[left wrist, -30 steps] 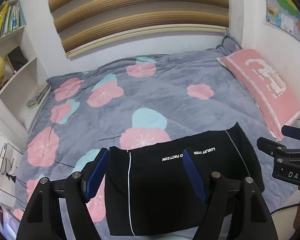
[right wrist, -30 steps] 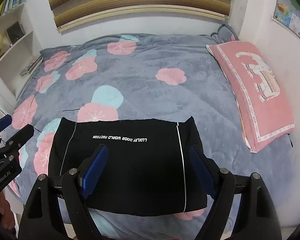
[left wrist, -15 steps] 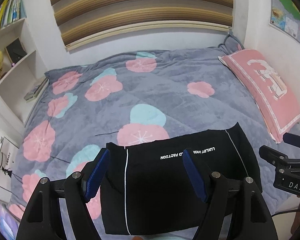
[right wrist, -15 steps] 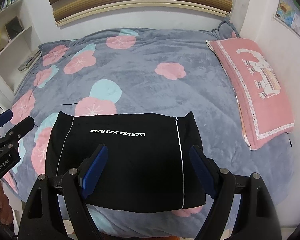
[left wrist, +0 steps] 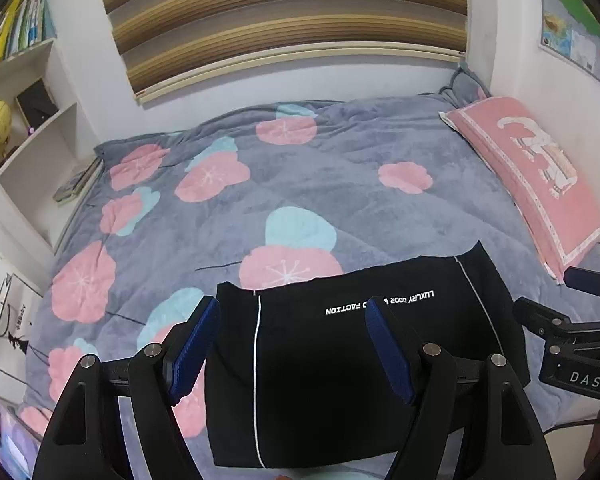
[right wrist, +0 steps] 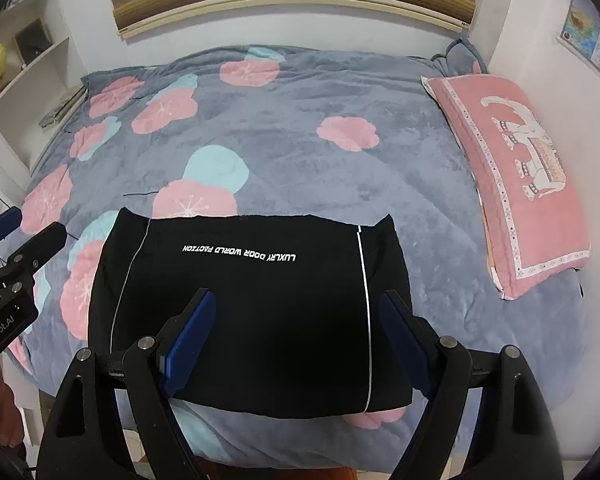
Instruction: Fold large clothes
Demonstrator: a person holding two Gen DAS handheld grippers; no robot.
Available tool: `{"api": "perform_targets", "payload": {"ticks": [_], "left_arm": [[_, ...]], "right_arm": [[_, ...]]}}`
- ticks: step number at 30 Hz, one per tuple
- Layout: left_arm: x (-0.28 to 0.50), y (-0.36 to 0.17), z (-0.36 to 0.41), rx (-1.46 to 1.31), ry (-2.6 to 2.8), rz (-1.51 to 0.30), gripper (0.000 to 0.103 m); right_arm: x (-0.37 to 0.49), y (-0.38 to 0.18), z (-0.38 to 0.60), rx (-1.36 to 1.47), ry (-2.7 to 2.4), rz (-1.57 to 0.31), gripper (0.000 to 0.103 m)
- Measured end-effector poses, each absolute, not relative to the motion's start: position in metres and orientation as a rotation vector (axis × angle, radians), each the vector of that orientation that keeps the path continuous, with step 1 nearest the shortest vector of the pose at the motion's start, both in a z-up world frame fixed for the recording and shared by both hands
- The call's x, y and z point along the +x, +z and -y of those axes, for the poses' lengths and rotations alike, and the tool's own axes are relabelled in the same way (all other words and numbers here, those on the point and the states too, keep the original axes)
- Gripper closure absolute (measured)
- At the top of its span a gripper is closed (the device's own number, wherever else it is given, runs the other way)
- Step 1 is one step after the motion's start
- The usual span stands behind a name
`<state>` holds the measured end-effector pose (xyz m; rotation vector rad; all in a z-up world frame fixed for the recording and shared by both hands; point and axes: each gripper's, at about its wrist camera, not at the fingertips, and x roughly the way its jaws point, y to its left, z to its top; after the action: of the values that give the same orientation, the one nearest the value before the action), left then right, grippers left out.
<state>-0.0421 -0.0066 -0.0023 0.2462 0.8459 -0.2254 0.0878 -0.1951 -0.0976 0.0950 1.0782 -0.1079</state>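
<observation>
A black garment (left wrist: 340,368) (right wrist: 252,304) lies folded into a flat rectangle near the front edge of the bed, with thin white stripes and white lettering across it. My left gripper (left wrist: 292,312) hovers above its left half, jaws open and empty. My right gripper (right wrist: 298,306) hovers above its near part, jaws open and empty too. Each gripper shows at the edge of the other's view: the right gripper (left wrist: 572,336) at the right, the left gripper (right wrist: 16,264) at the left. Neither touches the cloth.
The bed carries a grey blanket (left wrist: 340,184) (right wrist: 300,168) with pink and teal flowers. A pink pillow (left wrist: 528,176) (right wrist: 516,184) lies along the right wall. White shelves (left wrist: 24,120) with books and a yellow globe stand at the left. A blind covers the far wall.
Both views have drawn back and up a little from the garment, so more of the bed's front edge shows in the right wrist view. The garment and both open jaws are unchanged.
</observation>
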Motion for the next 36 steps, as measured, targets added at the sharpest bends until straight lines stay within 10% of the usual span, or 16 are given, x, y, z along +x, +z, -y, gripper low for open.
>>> {"api": "perform_targets", "payload": {"ticks": [36], "left_arm": [[-0.055, -0.020, 0.006, 0.276, -0.183, -0.868, 0.027]], "right_arm": [[0.086, -0.112, 0.188, 0.089, -0.081, -1.127, 0.018]]}}
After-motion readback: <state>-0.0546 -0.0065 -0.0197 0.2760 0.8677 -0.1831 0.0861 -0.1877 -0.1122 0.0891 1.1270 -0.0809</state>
